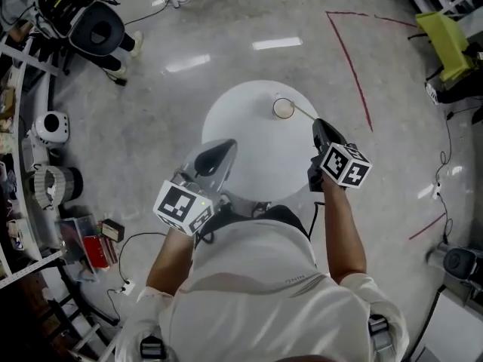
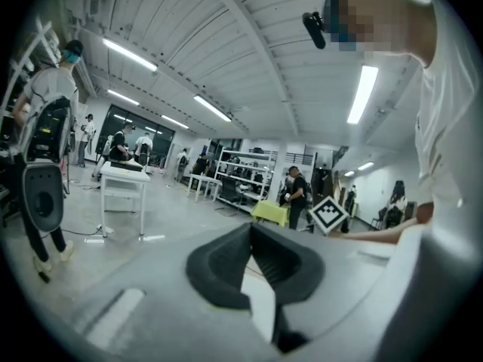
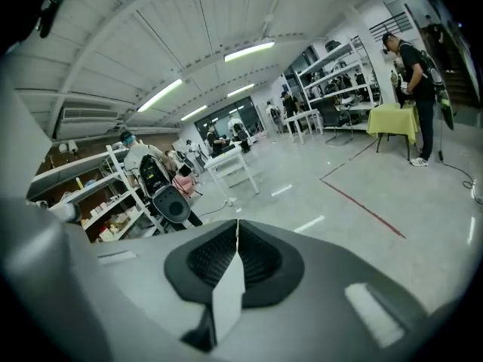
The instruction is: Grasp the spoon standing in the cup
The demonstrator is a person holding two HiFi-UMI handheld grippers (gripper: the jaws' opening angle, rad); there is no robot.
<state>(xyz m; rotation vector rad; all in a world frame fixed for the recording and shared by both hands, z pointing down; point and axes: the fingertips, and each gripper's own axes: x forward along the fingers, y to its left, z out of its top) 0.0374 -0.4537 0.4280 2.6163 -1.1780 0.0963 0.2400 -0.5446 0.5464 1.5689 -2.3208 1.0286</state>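
A small cup (image 1: 283, 108) stands near the far right edge of the round white table (image 1: 241, 127). A thin spoon (image 1: 303, 112) leans out of it toward the right. My right gripper (image 1: 320, 127) is at the table's right edge with its jaws shut, and the spoon's handle end runs into their tips. In the right gripper view the right gripper (image 3: 238, 228) shows closed jaws with a thin pale sliver between the tips; the cup is hidden there. My left gripper (image 1: 226, 148) hovers over the table's near left part, shut and empty, as the left gripper (image 2: 250, 228) also shows.
A black office chair (image 1: 98, 29) stands at the far left by shelving (image 1: 23, 164). Red tape lines (image 1: 351, 59) mark the floor to the right of the table. A yellow-green object (image 1: 445, 40) sits at the far right. Cables and a power strip (image 1: 124, 285) lie at the lower left.
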